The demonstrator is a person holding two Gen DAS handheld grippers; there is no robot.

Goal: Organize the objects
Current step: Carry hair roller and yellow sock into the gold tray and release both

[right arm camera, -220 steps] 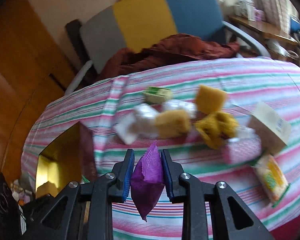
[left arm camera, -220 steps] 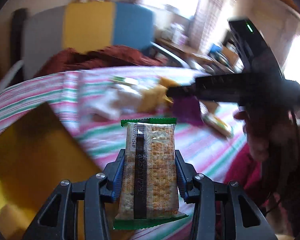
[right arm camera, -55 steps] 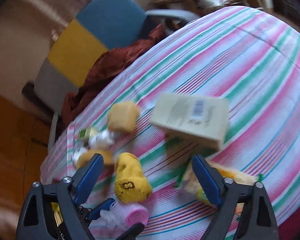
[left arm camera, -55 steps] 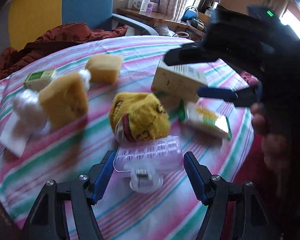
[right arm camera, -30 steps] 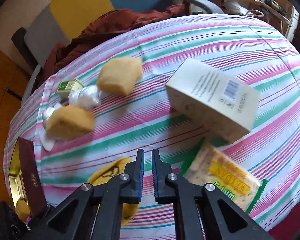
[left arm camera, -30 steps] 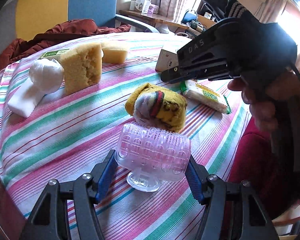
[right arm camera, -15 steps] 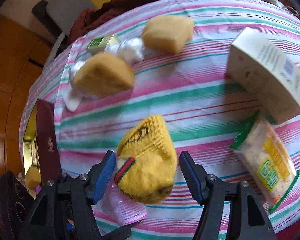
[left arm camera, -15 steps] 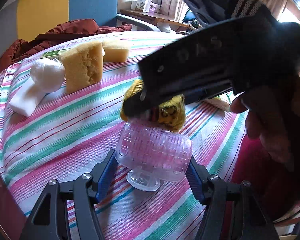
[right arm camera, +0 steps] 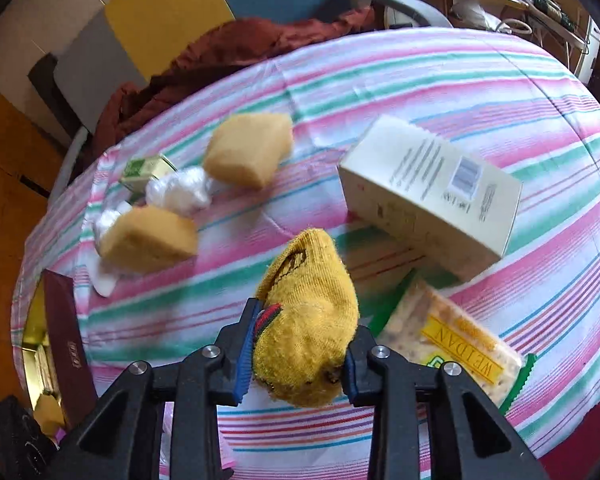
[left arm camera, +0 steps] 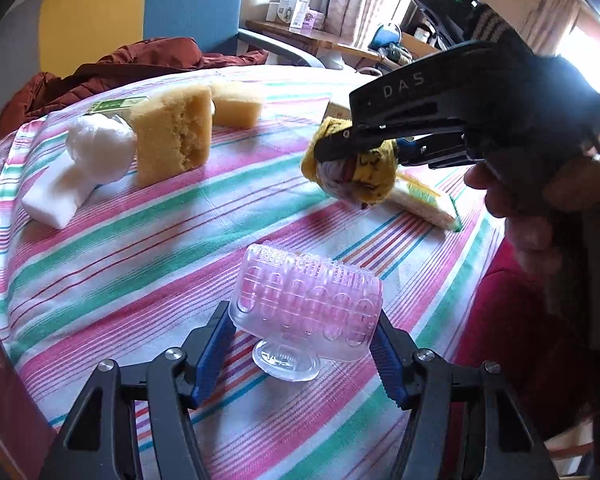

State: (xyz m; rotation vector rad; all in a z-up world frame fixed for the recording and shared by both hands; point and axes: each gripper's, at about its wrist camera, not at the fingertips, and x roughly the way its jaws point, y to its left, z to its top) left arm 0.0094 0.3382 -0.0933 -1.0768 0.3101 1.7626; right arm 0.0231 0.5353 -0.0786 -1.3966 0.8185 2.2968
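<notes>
My left gripper [left arm camera: 304, 320] is shut on a clear pink plastic roller [left arm camera: 308, 300] and holds it low over the striped tablecloth [left arm camera: 140, 248]. A rolled yellow sock [right arm camera: 312, 312] sits between the blue pads of my right gripper [right arm camera: 298, 344], whose jaws are closing and press on both its sides. In the left wrist view the right gripper [left arm camera: 360, 148] comes in from the right with the sock [left arm camera: 364, 176] hanging a little above the cloth. A hand [left arm camera: 540, 208] holds that gripper.
Two yellow sponges [right arm camera: 248, 156] [right arm camera: 148, 240], a white plastic wad [right arm camera: 180, 192] and a small green box [right arm camera: 144, 168] lie at the far left. A beige carton [right arm camera: 432, 188] and a cracker packet [right arm camera: 448, 340] lie right. A gold box with a maroon lid [right arm camera: 64, 344] stands at the left edge.
My right gripper, shut and empty a second ago, opened around the yellow sock, then closed on it and raised it. The left gripper kept still with the pink roller.
</notes>
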